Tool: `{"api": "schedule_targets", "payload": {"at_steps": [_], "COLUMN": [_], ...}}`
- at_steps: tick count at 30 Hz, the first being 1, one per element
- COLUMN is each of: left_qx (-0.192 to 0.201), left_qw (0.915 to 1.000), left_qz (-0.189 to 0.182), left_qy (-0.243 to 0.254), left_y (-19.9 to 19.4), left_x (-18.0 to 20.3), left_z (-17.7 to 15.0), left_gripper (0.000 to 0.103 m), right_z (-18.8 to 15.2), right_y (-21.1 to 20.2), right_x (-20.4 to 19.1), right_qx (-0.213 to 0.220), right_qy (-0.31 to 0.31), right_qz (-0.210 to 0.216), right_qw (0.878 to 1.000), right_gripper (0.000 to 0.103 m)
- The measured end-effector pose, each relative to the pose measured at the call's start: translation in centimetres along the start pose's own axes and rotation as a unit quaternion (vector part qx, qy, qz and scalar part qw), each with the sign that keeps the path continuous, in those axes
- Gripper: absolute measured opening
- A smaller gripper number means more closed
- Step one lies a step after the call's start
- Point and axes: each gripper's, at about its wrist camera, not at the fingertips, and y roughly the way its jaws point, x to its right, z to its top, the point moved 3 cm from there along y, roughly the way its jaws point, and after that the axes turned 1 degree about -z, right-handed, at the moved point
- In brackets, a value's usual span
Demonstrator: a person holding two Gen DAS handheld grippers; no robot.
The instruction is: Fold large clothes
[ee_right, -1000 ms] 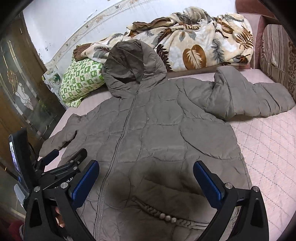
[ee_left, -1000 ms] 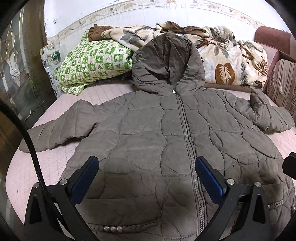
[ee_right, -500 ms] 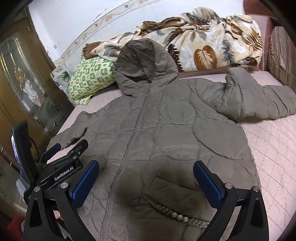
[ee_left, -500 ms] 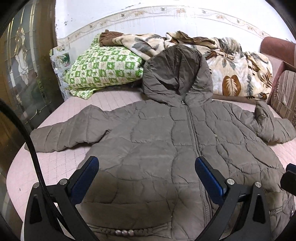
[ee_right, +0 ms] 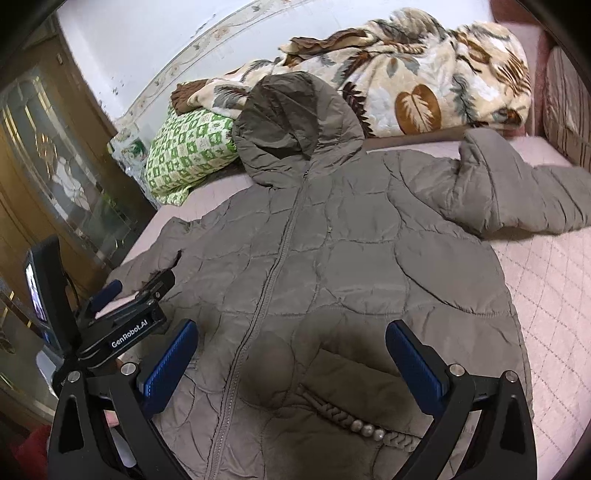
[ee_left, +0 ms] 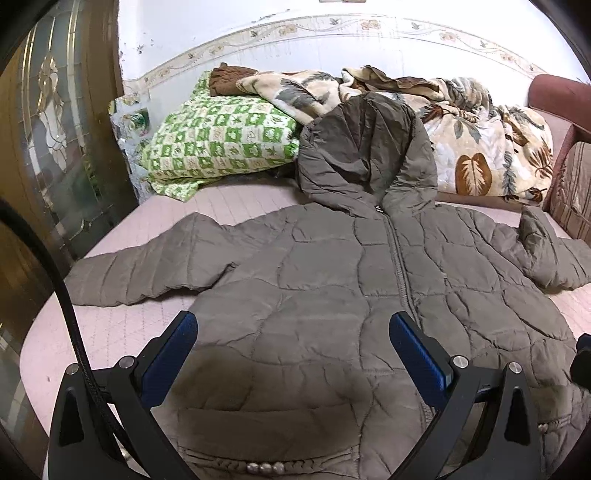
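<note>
the jacket (ee_left: 332, 295) lies zipped and flat on the pink bed (ee_right: 546, 295), sleeves spread, hood against the blanket (ee_left: 480, 147) and pillow (ee_left: 221, 144). the left gripper (ee_left: 291, 350) and right gripper (ee_right: 291, 354) hover spread wide, empty, above its hem; bare mattress flanks both sleeves.

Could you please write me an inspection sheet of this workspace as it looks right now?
Surface: pink quilted bed cover, bare beside the jacket.
Job's things: grey-brown hooded puffer jacket lying front up, zipped, both sleeves spread outward, hood propped against the bedding; not yet folded.
Clutter: green checked pillow and leaf-print blanket heaped at the wall end.
Grippers: left gripper open, above the hem, holding nothing; right gripper open, above the pocket area, holding nothing.
Cables: black cable running past the left gripper.
Surroundings: white wall with floral border, wooden door with patterned glass, reddish upholstered seat.
</note>
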Motion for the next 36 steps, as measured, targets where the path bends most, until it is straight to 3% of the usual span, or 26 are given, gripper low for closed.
{"api": "schedule_targets", "payload": {"at_steps": [3, 8, 13, 19, 23, 28, 32, 36], "left_qx": [-0.009, -0.026, -0.04, -0.057, -0.063, -0.059, -0.059, -0.062], "left_qw": [0.9999, 0.9988, 0.9965, 0.9938, 0.9925, 0.9916, 0.9914, 0.9917], "left_qz": [-0.011, -0.039, -0.068, -0.086, -0.089, -0.092, -0.091, -0.09], "left_qy": [0.003, 0.016, 0.029, 0.042, 0.056, 0.07, 0.072, 0.069], "left_y": [0.3, 0.9, 1.7, 2.8, 3.3, 3.2, 3.2, 3.3], "left_x": [0.5, 1.8, 3.5, 5.4, 6.6, 7.5, 7.7, 7.4], "left_z": [-0.1, -0.1, -0.1, -0.3, -0.6, -0.8, -0.8, -0.8], "left_gripper": [0.103, 0.103, 0.103, 0.103, 0.103, 0.103, 0.103, 0.103], "right_z": [1.0, 3.2, 4.7, 5.2, 5.5, 5.7, 5.1, 4.5], "right_y": [-1.3, -4.6, -7.9, -9.8, -8.6, -7.0, -5.5, -3.8], "right_x": [2.3, 9.4, 19.2, 26.3, 25.7, 21.9, 18.4, 13.2], "right_qx": [0.015, 0.058, 0.092, 0.114, 0.098, 0.069, 0.065, 0.063], "right_qy": [0.024, 0.097, 0.202, 0.284, 0.25, 0.146, 0.088, -0.011], "right_qz": [-0.005, -0.052, -0.131, -0.165, -0.203, -0.304, -0.322, -0.341], "right_qw": [1.0, 0.992, 0.966, 0.938, 0.942, 0.939, 0.941, 0.938], "right_gripper": [0.103, 0.103, 0.102, 0.1, 0.1, 0.1, 0.1, 0.1]}}
